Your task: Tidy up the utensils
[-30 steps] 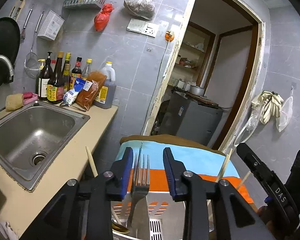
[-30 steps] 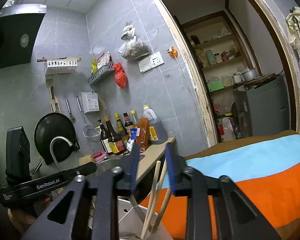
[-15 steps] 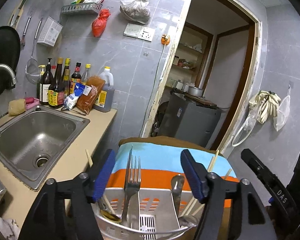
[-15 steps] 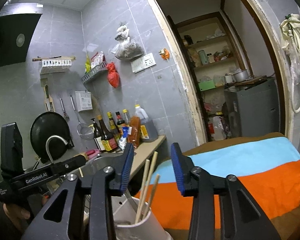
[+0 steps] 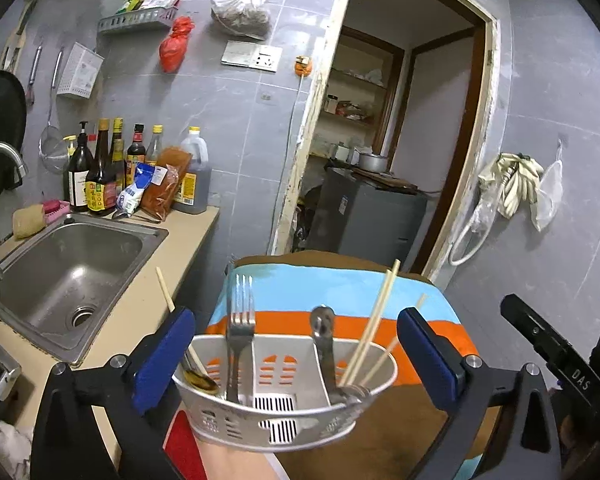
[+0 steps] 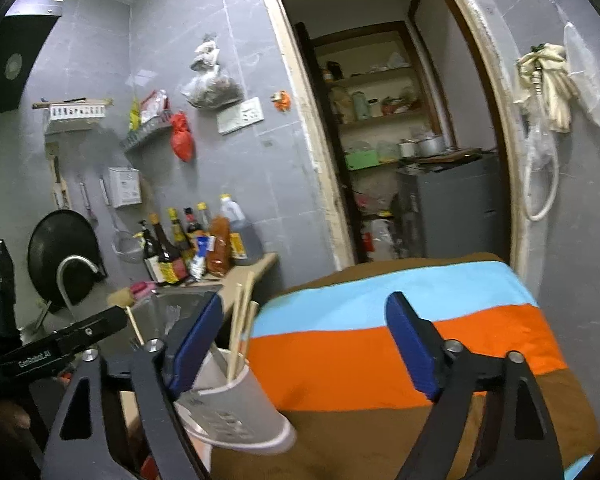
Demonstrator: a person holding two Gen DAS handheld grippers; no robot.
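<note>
While both pairs of jaws have just been opening on nothing, we see the utensil caddy [image 5: 284, 392] directly below our left gripper [image 5: 296, 356], left of our right gripper [image 6: 306, 344], fork [image 5: 240, 320] and chopsticks [image 5: 374, 320] upright inside.

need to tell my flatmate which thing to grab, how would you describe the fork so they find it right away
Find the striped cloth-covered surface beside the counter with the sink; on it stands a white utensil caddy with compartments. The fork stands upright in the caddy's left part, tines up. It is the only utensil with tines, unlike the spoon beside it and the wooden chopsticks on the right.
</note>
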